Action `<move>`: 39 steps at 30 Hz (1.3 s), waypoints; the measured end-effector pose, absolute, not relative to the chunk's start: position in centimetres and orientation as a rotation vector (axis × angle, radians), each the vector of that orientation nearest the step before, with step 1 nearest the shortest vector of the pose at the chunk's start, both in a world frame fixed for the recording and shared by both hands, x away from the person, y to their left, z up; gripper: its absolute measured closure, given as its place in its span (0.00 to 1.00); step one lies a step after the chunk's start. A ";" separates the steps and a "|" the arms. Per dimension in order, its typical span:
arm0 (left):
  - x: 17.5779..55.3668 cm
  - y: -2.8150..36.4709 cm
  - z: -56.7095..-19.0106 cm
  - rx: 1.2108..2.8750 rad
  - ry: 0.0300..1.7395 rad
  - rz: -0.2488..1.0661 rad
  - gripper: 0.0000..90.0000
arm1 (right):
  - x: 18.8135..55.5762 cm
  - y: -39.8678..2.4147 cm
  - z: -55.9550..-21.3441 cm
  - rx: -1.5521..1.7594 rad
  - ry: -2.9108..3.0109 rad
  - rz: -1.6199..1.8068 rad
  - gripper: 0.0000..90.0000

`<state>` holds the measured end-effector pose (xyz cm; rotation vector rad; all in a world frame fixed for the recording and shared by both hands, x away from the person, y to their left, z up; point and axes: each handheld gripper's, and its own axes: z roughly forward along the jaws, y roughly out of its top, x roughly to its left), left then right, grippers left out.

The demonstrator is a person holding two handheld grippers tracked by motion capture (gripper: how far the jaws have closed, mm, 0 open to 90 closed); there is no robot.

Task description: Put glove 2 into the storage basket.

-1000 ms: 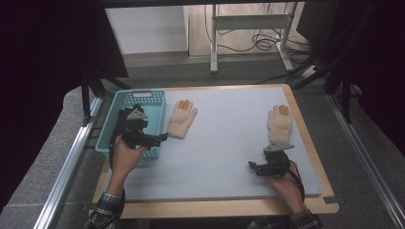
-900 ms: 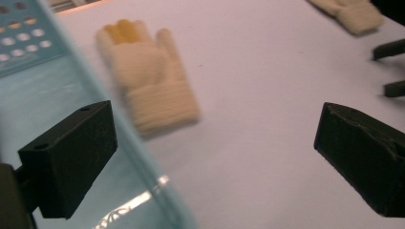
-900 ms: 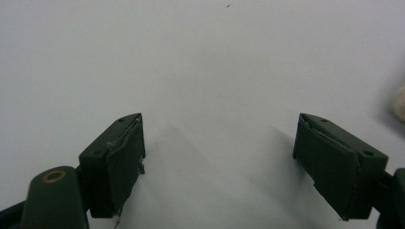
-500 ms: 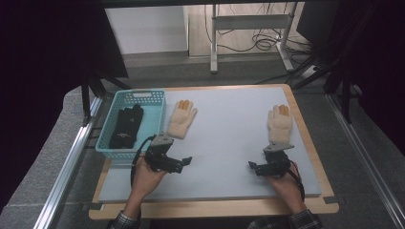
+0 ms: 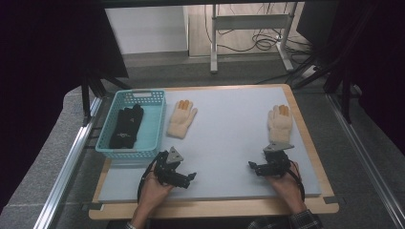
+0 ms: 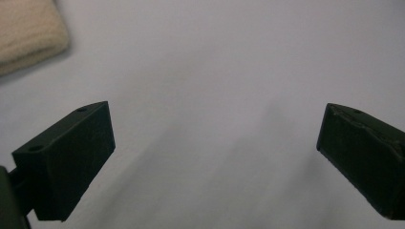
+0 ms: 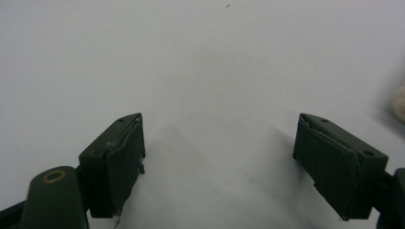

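Observation:
A black glove (image 5: pixel 125 127) lies inside the teal basket (image 5: pixel 154 125) at the table's left. Two cream gloves with orange fingertips rest on the grey mat: one (image 5: pixel 182 118) just right of the basket, the other (image 5: pixel 279 123) near the right edge. My left gripper (image 5: pixel 190 178) sits low over the mat near the front, below the basket, open with nothing between its jaws; the cream glove's cuff (image 6: pixel 26 36) shows at the upper left of its view. My right gripper (image 5: pixel 252 166) rests on the mat just in front of the right cream glove, open and empty (image 7: pixel 217 157).
The grey mat (image 5: pixel 224 143) covers a wooden tabletop (image 5: pixel 215 207). Metal rails (image 5: pixel 67 167) run along both sides. A white frame stand and cables (image 5: pixel 248 28) are on the floor beyond the table.
My left gripper has left the basket, where the black glove now lies, and moved right and toward the front over the mat. The right gripper has stayed put.

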<state>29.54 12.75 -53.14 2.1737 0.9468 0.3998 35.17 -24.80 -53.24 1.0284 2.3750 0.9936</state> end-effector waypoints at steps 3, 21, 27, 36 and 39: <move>29.4 12.7 -53.7 2.193 0.965 0.425 0.00 | 35.2 -24.8 -53.2 1.029 2.375 0.993 0.20; 29.8 13.0 -55.0 2.180 1.016 0.357 0.00 | 35.4 -24.7 -53.0 1.063 2.374 1.039 0.22; 29.8 13.0 -55.0 2.179 1.016 0.358 0.00 | 36.2 -22.9 -52.0 1.025 2.402 1.111 0.35; 29.8 13.1 -55.0 2.179 1.016 0.357 0.00 | 39.8 -16.6 -50.4 0.927 2.486 1.158 0.64; 29.7 13.1 -55.0 2.180 1.014 0.358 0.00 | 41.1 -14.2 -50.2 0.901 2.507 1.174 0.72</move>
